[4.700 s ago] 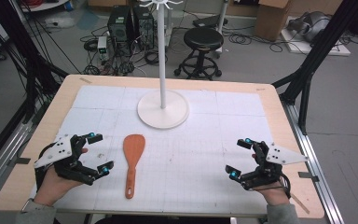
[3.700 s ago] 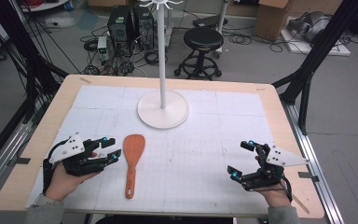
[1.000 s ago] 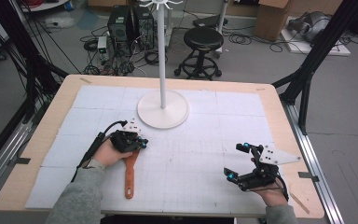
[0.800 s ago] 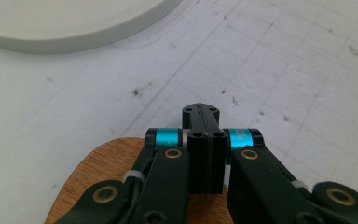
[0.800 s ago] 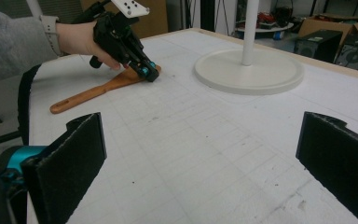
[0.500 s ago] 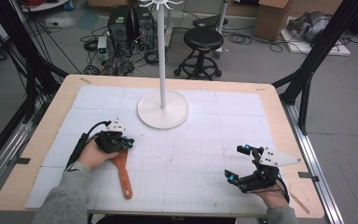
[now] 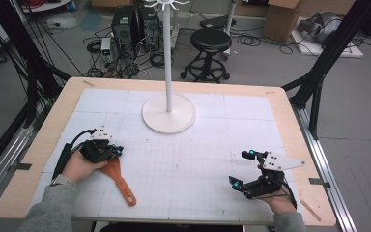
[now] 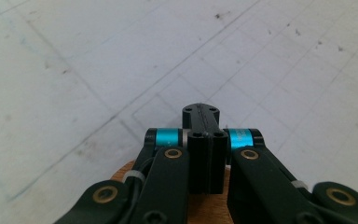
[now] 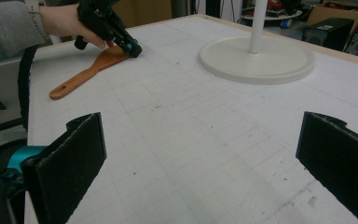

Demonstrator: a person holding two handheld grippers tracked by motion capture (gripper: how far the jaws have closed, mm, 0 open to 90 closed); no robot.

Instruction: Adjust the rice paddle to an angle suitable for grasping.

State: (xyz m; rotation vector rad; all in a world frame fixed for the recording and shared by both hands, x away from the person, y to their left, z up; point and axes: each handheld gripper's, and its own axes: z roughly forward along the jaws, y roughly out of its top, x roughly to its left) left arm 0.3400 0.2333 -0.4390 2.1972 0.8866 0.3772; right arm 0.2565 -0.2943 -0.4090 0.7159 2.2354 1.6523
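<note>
A wooden spatula (image 7: 121, 182) lies flat on the white mat at the front left, blade toward the left and handle running to the lower right. My left gripper (image 7: 118, 151) is shut, its joined tips low over the far edge of the blade; nothing shows between them. In the left gripper view the shut jaws of the left gripper (image 8: 200, 112) point out over the mat, with the spatula (image 8: 122, 169) under the gripper body. From the right gripper view the left gripper (image 9: 133, 48) meets the spatula (image 9: 81, 77) at its blade. My right gripper (image 7: 239, 168) rests open at the front right, and the right gripper (image 9: 209, 158) has bare mat between its pads.
A white coat stand with a round base (image 7: 169, 113) rises from the far middle of the mat; the base (image 9: 256, 58) lies ahead and right of my right gripper. The wooden table edge (image 7: 290, 121) frames the mat. A cable trails from the left gripper.
My left hand has slid left across the mat. The spatula's blade has gone left with it, so the spatula has swung from nearly straight to slanted. The right gripper has kept still.
</note>
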